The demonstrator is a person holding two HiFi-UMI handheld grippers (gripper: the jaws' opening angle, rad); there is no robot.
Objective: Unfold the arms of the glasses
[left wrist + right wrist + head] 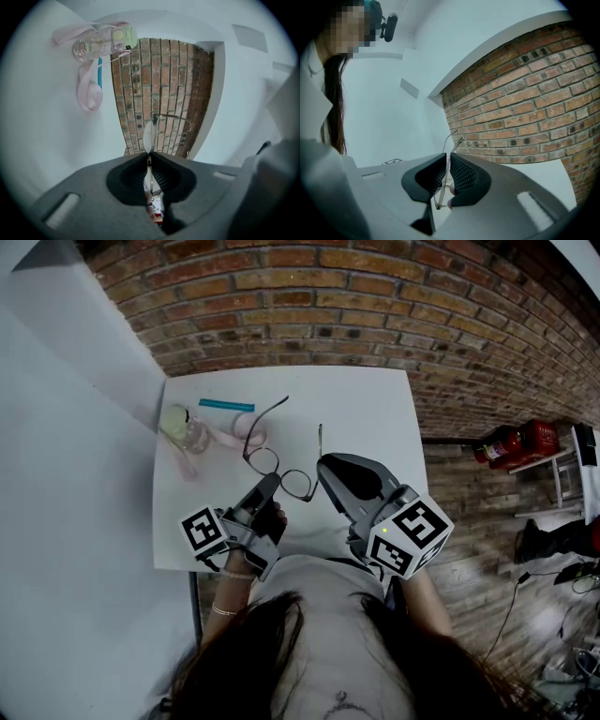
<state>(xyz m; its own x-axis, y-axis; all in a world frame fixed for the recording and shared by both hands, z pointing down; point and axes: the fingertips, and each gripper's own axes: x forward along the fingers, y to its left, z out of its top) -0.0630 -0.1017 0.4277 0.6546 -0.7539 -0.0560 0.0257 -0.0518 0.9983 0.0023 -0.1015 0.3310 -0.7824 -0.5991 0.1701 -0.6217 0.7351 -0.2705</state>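
At the centre of the head view, the left gripper (pixel 269 484) is clenching the glasses (pixel 281 472) by a lens rim. The right gripper (pixel 323 465) is pinching one arm above the white table (pixel 370 413).

My left gripper (pixel 271 486) angles forward and to the right, its jaws pressed tight on the front of the glasses (pixel 283 474), edge-on at a lens. My right gripper (pixel 324 465) sits just beside it, pointing straight ahead, its jaws pinched on one thin arm of the frame. My left wrist (pixel 236 579) is bent under its gripper, with a thin bracelet (pixel 223 610) on it.
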